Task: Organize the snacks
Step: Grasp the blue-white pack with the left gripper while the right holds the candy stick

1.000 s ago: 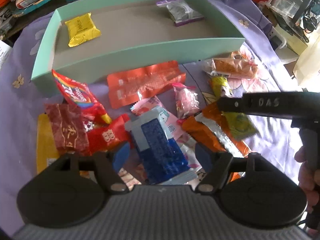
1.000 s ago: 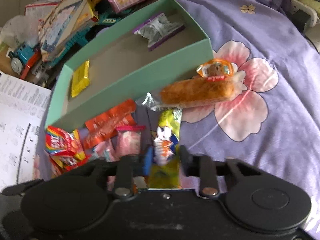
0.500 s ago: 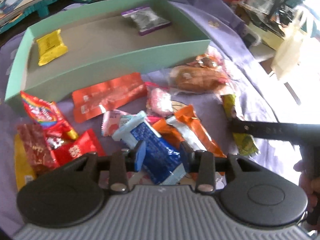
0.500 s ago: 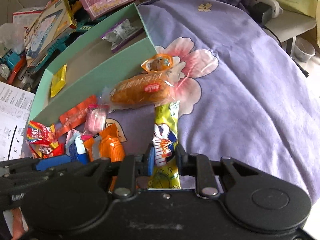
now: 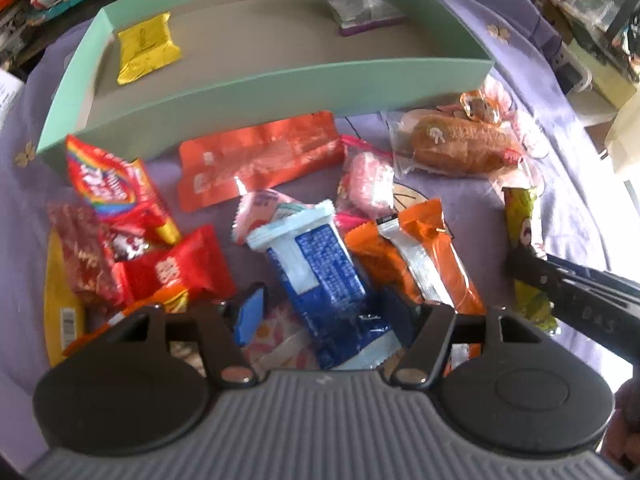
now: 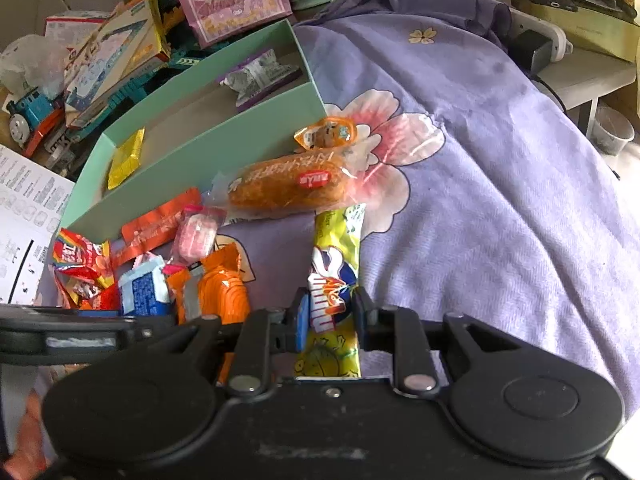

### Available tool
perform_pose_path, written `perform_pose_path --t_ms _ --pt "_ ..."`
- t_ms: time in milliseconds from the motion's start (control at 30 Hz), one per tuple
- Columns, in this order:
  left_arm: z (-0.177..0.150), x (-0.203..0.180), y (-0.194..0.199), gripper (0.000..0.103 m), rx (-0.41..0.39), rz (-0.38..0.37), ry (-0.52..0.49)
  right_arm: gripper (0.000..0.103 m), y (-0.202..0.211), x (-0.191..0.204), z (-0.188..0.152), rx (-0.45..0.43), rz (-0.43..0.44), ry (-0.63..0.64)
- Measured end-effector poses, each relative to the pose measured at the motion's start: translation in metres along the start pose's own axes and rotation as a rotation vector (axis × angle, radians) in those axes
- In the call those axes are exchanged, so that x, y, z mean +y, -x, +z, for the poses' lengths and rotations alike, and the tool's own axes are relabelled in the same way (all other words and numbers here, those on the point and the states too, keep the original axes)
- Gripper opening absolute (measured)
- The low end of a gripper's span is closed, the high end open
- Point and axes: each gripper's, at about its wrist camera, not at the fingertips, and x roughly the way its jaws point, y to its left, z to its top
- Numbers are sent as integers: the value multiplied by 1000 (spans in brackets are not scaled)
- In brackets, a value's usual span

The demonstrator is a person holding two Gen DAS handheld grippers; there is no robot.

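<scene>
A mint green box [image 5: 256,96] lies on a purple cloth with a yellow packet [image 5: 146,46] and a grey-purple packet [image 5: 356,6] inside. Several loose snacks lie in front of it. My left gripper [image 5: 326,312] is open, its jaws on either side of a blue packet [image 5: 324,276]. My right gripper [image 6: 330,314] is shut on a yellow-green packet [image 6: 334,280], which lies on the cloth; it also shows in the left wrist view [image 5: 524,236]. The box also shows in the right wrist view [image 6: 208,152].
An orange bread roll pack [image 6: 288,188], orange packets [image 5: 420,256], a red foil pack [image 5: 260,160], a pink candy [image 5: 366,184] and red packets [image 5: 116,200] lie around. Books, a toy train [image 6: 24,116] and boxes crowd behind the green box.
My left gripper shut on the blue packet half a second ago and has now opened wide around it. My right gripper stays shut on the yellow-green packet and has drawn back slightly.
</scene>
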Motion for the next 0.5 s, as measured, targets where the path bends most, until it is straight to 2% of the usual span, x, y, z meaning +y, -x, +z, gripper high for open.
perform_pose_path --t_ms 33,133,200,333,433,500 --pt "-1 -2 0 44 -10 12 -14 23 0 -1 0 -1 6 -2" --pt "-5 -1 6 33 -41 17 -45 23 0 -4 0 -1 17 -7" --pt "-7 7 10 29 -41 -6 -34 23 1 -2 1 11 9 -3" --pt "-9 25 10 29 -32 -47 16 25 -3 2 11 31 -11 -39" --pt "-8 31 8 29 -33 -69 39 25 -9 12 14 24 -43 -5" --pt "-8 31 8 27 -44 -67 35 20 -12 21 14 13 -80 39"
